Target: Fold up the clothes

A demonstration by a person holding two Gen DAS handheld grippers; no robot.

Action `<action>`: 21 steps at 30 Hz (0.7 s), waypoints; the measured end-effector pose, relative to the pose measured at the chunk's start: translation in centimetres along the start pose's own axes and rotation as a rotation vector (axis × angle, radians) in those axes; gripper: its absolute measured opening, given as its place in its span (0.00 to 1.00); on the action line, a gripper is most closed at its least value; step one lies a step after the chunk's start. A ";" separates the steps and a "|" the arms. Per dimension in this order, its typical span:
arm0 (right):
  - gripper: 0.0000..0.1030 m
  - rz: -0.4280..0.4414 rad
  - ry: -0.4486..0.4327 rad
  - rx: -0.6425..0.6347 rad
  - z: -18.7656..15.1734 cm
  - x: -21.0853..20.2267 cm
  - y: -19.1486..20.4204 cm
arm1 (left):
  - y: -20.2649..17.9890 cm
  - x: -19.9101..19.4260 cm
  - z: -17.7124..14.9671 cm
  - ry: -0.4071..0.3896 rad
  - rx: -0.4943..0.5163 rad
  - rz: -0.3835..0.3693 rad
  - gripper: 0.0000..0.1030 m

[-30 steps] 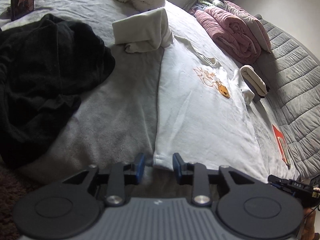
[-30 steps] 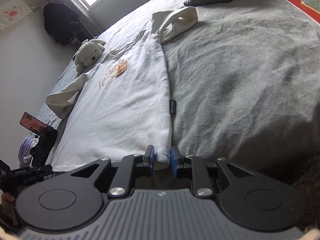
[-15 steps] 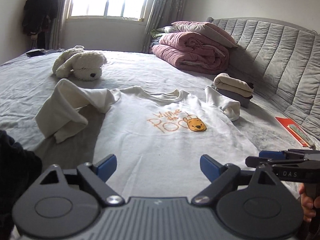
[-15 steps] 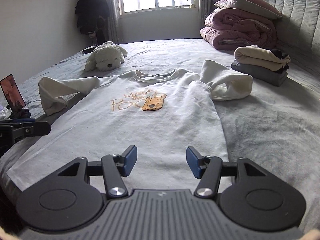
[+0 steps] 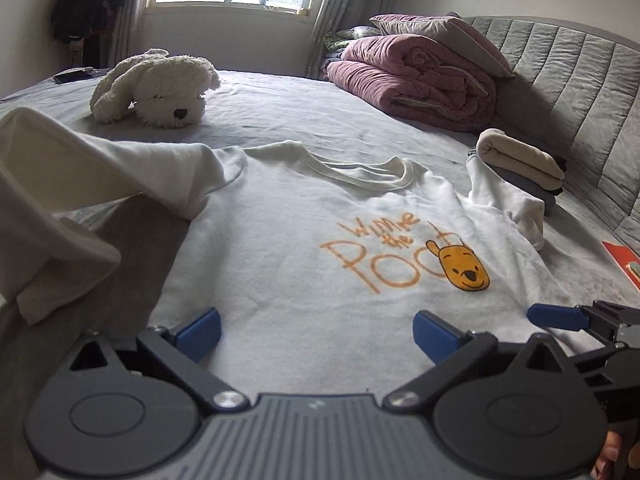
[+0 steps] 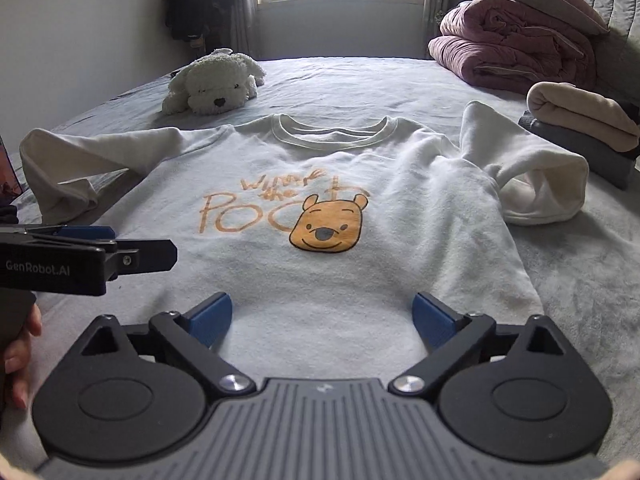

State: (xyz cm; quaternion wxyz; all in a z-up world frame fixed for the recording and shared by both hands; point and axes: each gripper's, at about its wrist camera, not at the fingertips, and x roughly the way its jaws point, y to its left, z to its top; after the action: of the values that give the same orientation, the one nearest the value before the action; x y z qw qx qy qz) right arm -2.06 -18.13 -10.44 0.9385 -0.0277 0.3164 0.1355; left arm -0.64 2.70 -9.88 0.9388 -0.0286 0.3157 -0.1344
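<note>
Both my grippers are over the near end of the white sweatshirt point(image 6: 320, 208), and both have just been opening. My left gripper point(image 5: 316, 330) is spread wide now, blue pads apart with nothing between them, only the shirt body lying flat below. My right gripper point(image 6: 322, 316) matches it: wide apart, empty, hovering over the lower front of the shirt. In the right view I can see my left gripper coming in from the left side, a hand behind it.

The sweatshirt lies face up on the grey bed point(image 6: 580, 280), bear print straight ahead of my jaws, collar beyond it. The left sleeve point(image 5: 80, 184) is bunched and doubled over itself, off to the left of my left jaws; the right sleeve point(image 6: 532, 176) is curled into a loop ahead and to the right of my right jaws, near a folded stack point(image 6: 584, 128). A plush dog point(image 6: 216, 80) sits beyond the collar, clear of the work.

My read: the body looks laid out, so the sleeves come next. To do it well I'd reach each gripper out to its own sleeve, pinch near the cuff through both layers, lift just enough to undo the bunching, then lay it across the chest without dragging the body out of square.
</note>
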 end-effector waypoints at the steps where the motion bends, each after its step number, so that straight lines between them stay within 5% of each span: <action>1: 0.98 -0.002 0.007 -0.024 -0.1 0.0 0.2 | -0.3 -0.1 -0.2 0.012 0.039 0.002 0.99; 9: 1.00 0.015 0.023 -0.037 -1.0 -1.5 -0.6 | -0.7 -2.0 -1.6 0.061 0.192 -0.019 1.00; 21: 1.00 0.050 0.008 -0.020 -3.8 -5.5 -2.3 | 0.4 -6.1 -4.4 0.044 0.210 -0.052 1.00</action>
State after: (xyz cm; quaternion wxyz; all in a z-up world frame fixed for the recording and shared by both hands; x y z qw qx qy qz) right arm -7.86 -22.14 -10.30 0.9332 -0.0299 0.3194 0.1619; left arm -7.82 4.88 -9.91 0.9256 0.0647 0.3198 -0.1918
